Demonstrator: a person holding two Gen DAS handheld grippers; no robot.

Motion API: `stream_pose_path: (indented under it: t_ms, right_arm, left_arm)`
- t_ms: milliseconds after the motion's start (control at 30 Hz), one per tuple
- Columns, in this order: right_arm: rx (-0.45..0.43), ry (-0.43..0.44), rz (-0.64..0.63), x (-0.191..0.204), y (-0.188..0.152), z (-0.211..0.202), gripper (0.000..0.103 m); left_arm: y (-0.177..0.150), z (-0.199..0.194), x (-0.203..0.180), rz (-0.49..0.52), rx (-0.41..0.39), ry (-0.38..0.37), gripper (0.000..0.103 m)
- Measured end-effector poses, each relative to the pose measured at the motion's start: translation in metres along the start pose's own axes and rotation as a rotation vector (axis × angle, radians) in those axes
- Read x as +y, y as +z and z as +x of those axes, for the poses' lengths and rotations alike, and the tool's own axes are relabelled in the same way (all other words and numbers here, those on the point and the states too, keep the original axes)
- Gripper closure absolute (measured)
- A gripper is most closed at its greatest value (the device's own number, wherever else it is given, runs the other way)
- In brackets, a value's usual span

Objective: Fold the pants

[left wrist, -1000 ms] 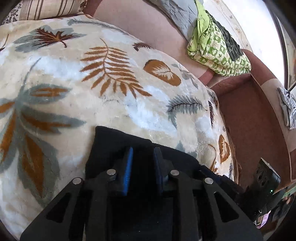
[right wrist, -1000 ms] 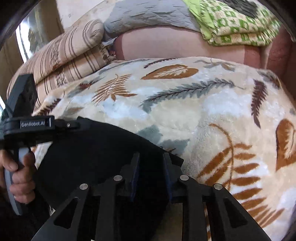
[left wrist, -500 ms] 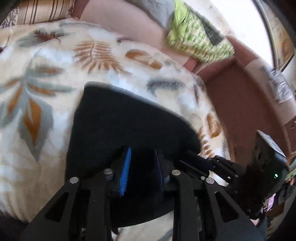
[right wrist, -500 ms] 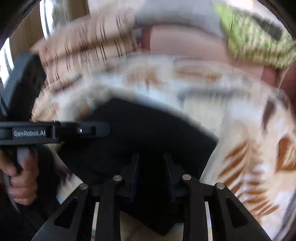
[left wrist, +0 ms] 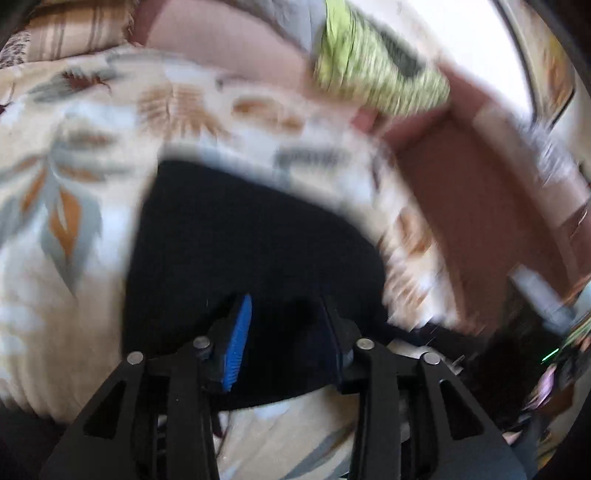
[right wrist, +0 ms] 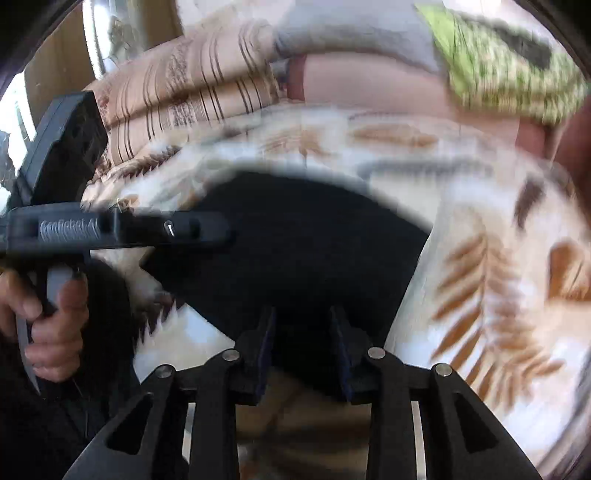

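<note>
The black pants (left wrist: 251,236) lie as a flat folded slab on the leaf-patterned blanket (left wrist: 74,258). My left gripper (left wrist: 286,317) hovers over their near edge. Its jaws are opening, and the cloth lies between the blue pad (left wrist: 240,328) and the other finger without being pinched. In the right wrist view the pants (right wrist: 303,236) spread ahead of my right gripper (right wrist: 303,325). Its jaws are opening too, with the near hem loose between them. The left gripper's body (right wrist: 110,229) and the hand (right wrist: 48,314) holding it show at the left.
A green patterned cloth (left wrist: 380,70) and a grey cloth (right wrist: 351,33) lie on the pink sofa back (left wrist: 229,40). Striped pillows (right wrist: 192,92) are stacked at the far left. The brown sofa seat (left wrist: 480,206) drops away right of the blanket.
Both grippers have drawn back toward the near side, so much more of the black pants now lies ahead of them. Both pairs of jaws have widened. The views are now blurred.
</note>
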State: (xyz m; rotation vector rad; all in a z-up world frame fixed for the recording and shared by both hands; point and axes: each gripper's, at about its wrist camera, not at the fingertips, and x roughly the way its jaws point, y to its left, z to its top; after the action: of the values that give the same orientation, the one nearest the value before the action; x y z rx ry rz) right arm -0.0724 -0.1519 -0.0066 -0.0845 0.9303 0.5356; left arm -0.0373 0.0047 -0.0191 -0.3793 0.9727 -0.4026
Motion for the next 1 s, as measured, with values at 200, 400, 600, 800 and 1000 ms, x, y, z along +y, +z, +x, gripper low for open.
stream_pose_path:
  t_ms: [200, 400, 600, 800, 1000]
  right_arm:
    - [-0.136, 0.074, 0.219, -0.035, -0.001, -0.030, 0.065]
    - [-0.116, 0.217, 0.517, -0.082, -0.013, -0.012, 0.050]
    - [-0.060, 0.280, 0.606, -0.092, -0.017, 0.017, 0.052]
    - [-0.078, 0.271, 0.599, -0.089, -0.017, 0.016, 0.055]
    - [-0.152, 0.270, 0.577, -0.098, 0.000, -0.003, 0.073]
  left_arm:
    - [0.018, -0.025, 0.004, -0.020, -0.080, -0.003, 0.063]
    - [0.044, -0.026, 0.066, -0.262, -0.059, 0.027, 0.038]
    - [0.036, 0.002, 0.089, -0.430, 0.042, -0.099, 0.027]
    - [0.036, 0.004, 0.083, -0.405, 0.039, -0.097, 0.052]
    - [0.047, -0.012, 0.062, -0.272, -0.004, -0.042, 0.075]
